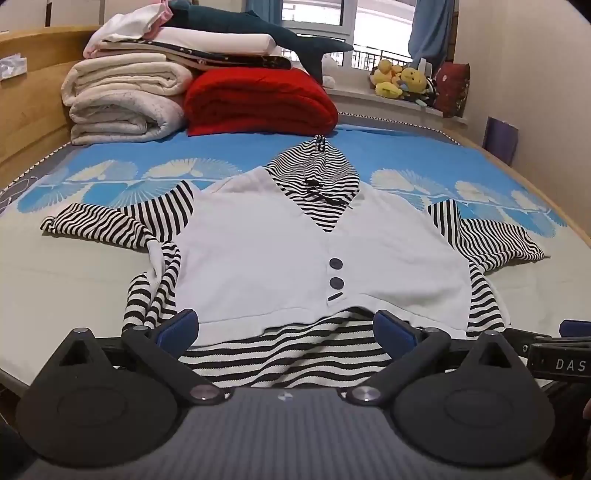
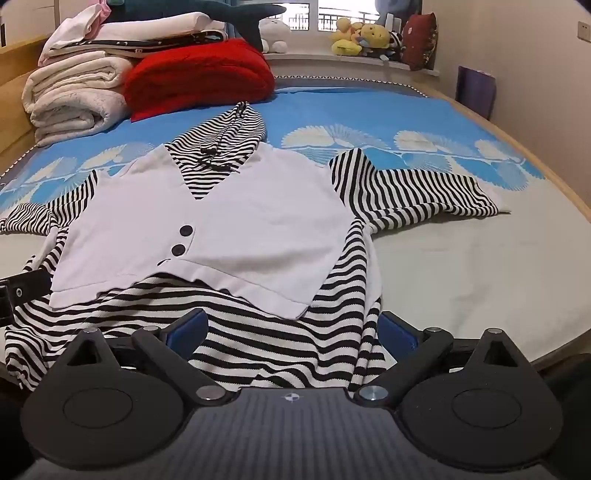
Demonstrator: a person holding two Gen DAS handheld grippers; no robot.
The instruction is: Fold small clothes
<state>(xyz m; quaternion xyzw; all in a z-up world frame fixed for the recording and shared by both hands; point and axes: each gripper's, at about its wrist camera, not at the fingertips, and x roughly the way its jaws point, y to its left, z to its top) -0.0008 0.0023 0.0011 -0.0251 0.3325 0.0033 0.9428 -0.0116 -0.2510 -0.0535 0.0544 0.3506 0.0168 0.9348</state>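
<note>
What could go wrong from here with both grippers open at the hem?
1. The white vest panel lies loose over the striped hem; the left gripper may pinch only one layer, so the fold comes apart.
2. The left sleeve is already twisted and bunched; folding over it would likely trap a lump.
3. The right gripper sits above the rumpled hem corner; closing there could lock in creases.

A bed (image 1: 110,258) with a blue-and-cream sheet fills the frame, its wooden headboard (image 1: 22,96) at upper left. Daylight comes through a window (image 1: 314,14) with blue curtains (image 1: 430,26) at top centre. A beige wall (image 1: 535,74) stands at right.
</note>
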